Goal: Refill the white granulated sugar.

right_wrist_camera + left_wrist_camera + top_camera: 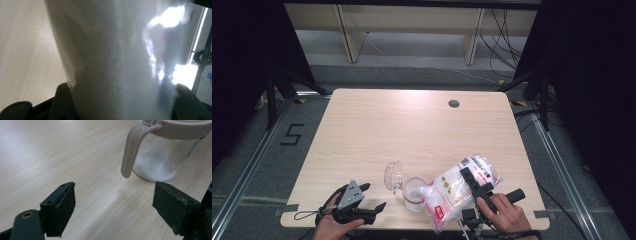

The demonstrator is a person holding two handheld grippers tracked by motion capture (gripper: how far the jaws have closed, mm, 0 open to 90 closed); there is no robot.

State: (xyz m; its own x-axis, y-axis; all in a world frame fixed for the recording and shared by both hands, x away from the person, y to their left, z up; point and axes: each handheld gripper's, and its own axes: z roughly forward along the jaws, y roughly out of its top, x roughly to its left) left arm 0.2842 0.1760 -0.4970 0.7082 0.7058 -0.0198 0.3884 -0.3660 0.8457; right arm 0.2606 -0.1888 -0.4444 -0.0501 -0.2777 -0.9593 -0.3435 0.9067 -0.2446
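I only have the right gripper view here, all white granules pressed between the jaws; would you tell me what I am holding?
Observer: The right gripper is shut on a clear bag of white granules with red print, tilted towards a jar.
Operator: Thank you. Is the jar open?
Observer: Yes. The glass jar stands with its clear lid flipped up beside the bag's lower corner.
Operator: Is anything in it?
Observer: The left gripper view shows white powder across the jar's bottom.
Operator: And the other gripper?
Observer: The left gripper rests open on the table, left of the jar.
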